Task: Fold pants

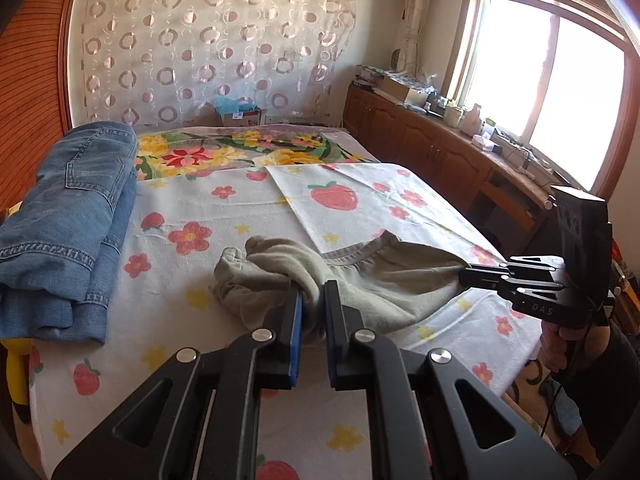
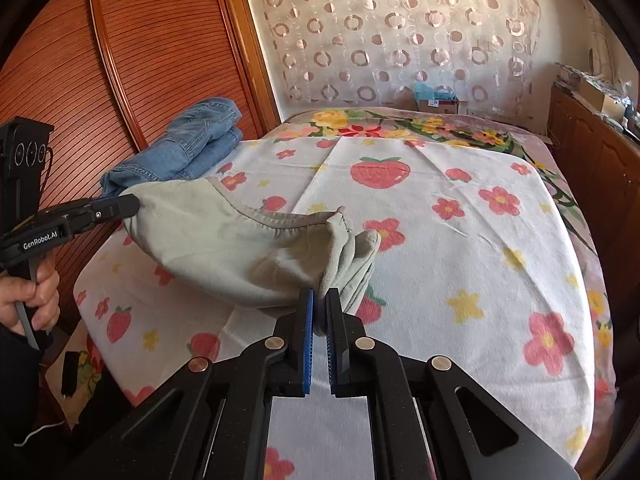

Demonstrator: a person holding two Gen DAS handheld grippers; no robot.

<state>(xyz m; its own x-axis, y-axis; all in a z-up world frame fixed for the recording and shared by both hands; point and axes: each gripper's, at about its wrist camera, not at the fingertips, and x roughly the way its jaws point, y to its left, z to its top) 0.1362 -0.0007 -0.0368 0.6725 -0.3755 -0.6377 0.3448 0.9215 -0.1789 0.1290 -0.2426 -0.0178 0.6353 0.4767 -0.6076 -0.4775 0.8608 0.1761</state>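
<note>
Bedroom with a bed [image 2: 460, 264] under a strawberry-and-flower sheet, circle-print curtain [image 1: 216, 44] on the far wall, window [image 1: 548, 92] at right. Pale grey-green pants [image 2: 224, 248] hang stretched across the near part of the bed, held at both ends. Left claw [image 1: 313, 292] is clamped on a bunched end of the pants. Right claw [image 2: 319, 300] is pinched closed on the other bunched end. Folded blue jeans [image 1: 68, 224] sit at the far left of the bed.

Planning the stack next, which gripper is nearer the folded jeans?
Left. The left gripper, pinching the grey-green pants, sits nearer the folded jeans; the right gripper grips their far end.
</note>
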